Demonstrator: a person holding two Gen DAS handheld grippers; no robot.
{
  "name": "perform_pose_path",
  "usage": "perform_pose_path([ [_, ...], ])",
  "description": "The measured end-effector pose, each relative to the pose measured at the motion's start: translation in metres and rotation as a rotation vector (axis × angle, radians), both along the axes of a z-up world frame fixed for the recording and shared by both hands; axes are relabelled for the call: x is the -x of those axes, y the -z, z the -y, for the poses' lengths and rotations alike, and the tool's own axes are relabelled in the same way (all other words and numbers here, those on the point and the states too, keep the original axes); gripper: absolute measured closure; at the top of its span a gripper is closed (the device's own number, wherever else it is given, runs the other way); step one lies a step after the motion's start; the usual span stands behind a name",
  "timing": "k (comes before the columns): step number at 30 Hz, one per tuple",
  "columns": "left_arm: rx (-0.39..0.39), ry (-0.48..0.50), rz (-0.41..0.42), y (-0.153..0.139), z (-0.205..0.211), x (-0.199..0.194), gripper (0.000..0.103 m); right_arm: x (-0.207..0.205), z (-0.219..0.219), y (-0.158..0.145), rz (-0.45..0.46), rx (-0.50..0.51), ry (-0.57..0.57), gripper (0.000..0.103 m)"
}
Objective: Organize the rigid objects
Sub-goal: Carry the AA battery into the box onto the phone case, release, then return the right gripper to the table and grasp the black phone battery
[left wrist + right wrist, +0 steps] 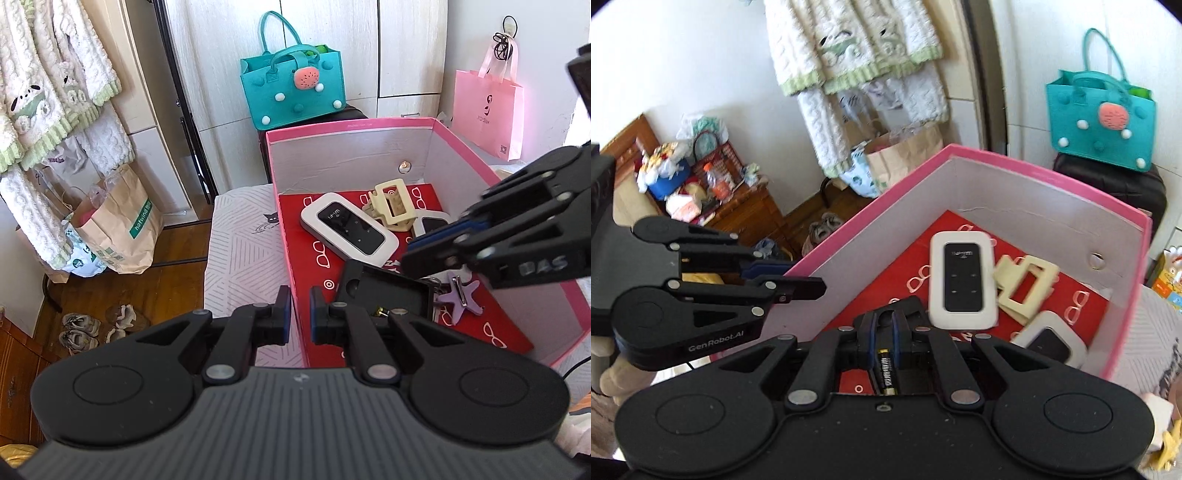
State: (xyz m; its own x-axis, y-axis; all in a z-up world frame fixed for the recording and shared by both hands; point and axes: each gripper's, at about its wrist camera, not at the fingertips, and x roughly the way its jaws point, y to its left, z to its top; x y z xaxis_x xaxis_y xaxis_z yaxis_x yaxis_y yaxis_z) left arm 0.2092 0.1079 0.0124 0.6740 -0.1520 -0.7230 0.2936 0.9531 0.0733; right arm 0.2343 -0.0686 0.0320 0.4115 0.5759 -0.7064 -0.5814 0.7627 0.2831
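Observation:
A pink box (461,136) with a red floor holds a white pocket router (349,229), a cream hair claw (391,206), a second white device (432,223), a black battery holder (384,291) and a purple starfish clip (463,295). My left gripper (300,315) straddles the box's near left wall, its jaws narrowly apart on the wall. My right gripper (882,328) is inside the box over the black holder (905,306), nearly shut with a battery (886,373) below it. The router (962,280) and claw (1027,284) lie ahead.
The box sits on a white patterned cloth (240,240). A teal felt bag (291,85) on a black case stands behind, a pink bag (487,110) hangs at right. Paper bags (118,225) and shoes (96,326) are on the wooden floor left.

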Motion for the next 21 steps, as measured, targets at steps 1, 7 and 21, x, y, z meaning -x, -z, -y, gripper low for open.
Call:
perform_pose_path([
  [1,-0.006,-0.001,0.002,0.0,0.001,0.0,0.096,0.005,0.006,-0.003,0.01,-0.004,0.01,0.089],
  [7,-0.04,-0.006,-0.001,0.0,0.006,-0.001,0.095,0.038,0.059,-0.02,0.084,-0.004,0.094,0.086],
  [21,-0.101,-0.013,-0.101,-0.01,0.016,-0.011,0.095,0.082,0.146,0.018,0.174,0.088,0.296,0.069],
])
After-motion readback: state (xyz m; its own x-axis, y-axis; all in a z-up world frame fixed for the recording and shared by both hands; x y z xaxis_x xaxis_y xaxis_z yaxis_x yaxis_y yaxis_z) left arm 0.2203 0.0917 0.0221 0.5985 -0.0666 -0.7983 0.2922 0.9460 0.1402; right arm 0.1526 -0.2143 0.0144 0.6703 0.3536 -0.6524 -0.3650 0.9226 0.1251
